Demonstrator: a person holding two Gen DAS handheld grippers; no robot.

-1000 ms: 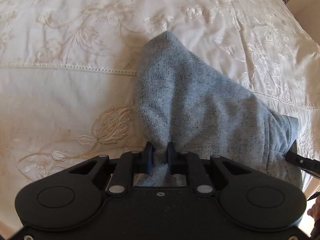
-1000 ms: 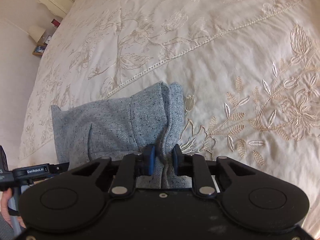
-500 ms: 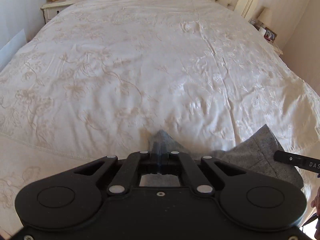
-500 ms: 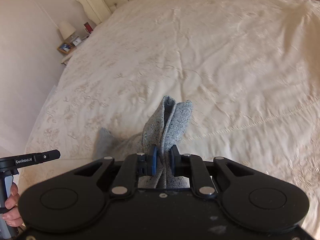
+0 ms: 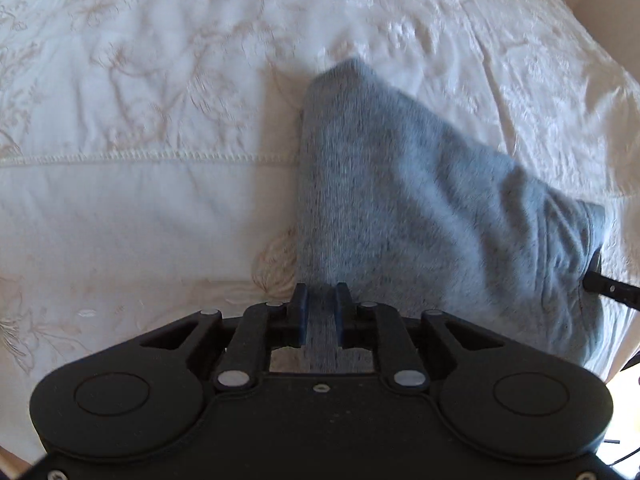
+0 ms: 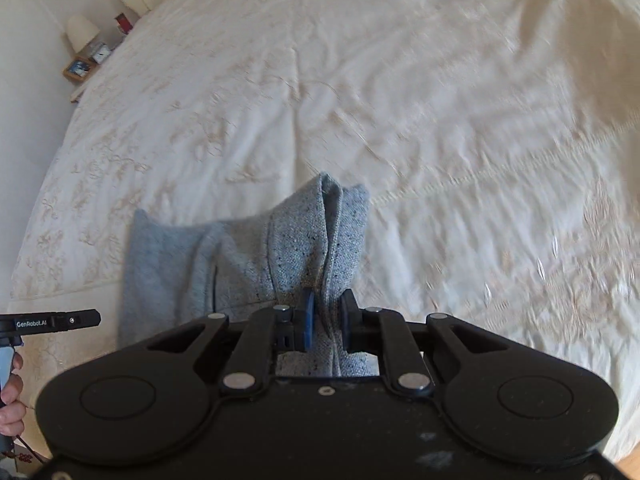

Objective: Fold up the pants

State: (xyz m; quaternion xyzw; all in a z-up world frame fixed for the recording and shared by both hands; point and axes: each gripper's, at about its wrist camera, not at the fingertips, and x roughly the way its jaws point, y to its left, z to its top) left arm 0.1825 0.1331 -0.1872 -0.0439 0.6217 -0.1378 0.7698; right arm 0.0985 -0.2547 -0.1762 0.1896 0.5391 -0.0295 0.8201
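Left hand-held gripper (image 5: pixel 320 312): I see its jaws opening, pants (image 5: pixel 420 208) between them.
Right hand-held gripper (image 6: pixel 326 320): clamps the pants.
Risk: cloth slips left, fold sags onto bed (image 5: pixel 140 200).

Each camera sat on its own gripper and looked steeply down along the fingers, close over the bed (image 5: pixel 120 208). Both views shared the grey pants (image 5: pixel 420 208) at 12 o'clock. The right one also reached the nightstand (image 6: pixel 86 68) at 10 o'clock.
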